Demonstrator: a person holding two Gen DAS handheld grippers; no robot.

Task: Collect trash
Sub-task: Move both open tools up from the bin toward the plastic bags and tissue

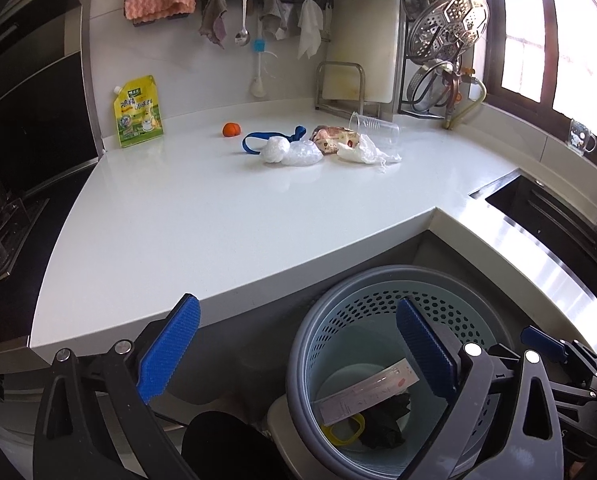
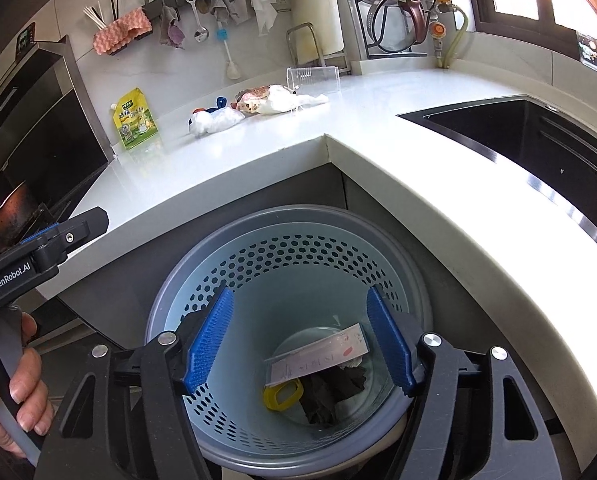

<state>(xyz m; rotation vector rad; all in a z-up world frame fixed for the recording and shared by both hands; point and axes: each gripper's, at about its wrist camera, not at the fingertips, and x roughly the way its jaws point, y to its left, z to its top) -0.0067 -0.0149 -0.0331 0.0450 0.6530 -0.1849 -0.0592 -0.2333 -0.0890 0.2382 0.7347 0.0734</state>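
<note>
1. Below the counter edge, closest to us, stands the perforated waste bin [image 2: 290, 264] with its grey rim, in the corner where the two runs of the counter meet.
2. At the bottom of the bin we see a flat pinkish packet [image 2: 318, 354], a yellow ring-shaped piece [image 2: 280, 396] and something dark and crumpled [image 2: 330, 392] – they lie together, touching each other.
3. We hold the right gripper [image 2: 302, 340] above the bin opening; its blue pads stand apart and nothing is between them.
4. The left gripper [image 1: 298, 354] is just beside it, half over the bin rim and half over the counter edge. Its fingers are spread wide and hold nothing.
5. A hand [image 2: 14, 404] holds the handle of the left gripper, at the left edge of the right wrist view.
6. Farther on, the white countertop [image 1: 202, 216] is bare in its near part, and a dark sink [image 2: 546, 140] is set into it on the right.
7. Near the back wall the remaining trash lies in one loose group: a blue strap [image 1: 272, 138], a white ball of paper [image 1: 275, 151], a crumpled clear plastic bag [image 1: 304, 154], a printed snack wrapper [image 1: 332, 138], a white tissue [image 1: 364, 152] and a clear plastic cup [image 1: 374, 130] on its side.
8. A small orange fruit [image 1: 231, 129] lies a little to the left of the group – apart from it.
9. A yellow-green pouch [image 1: 137, 112] stands upright against the wall at the far left.
</note>
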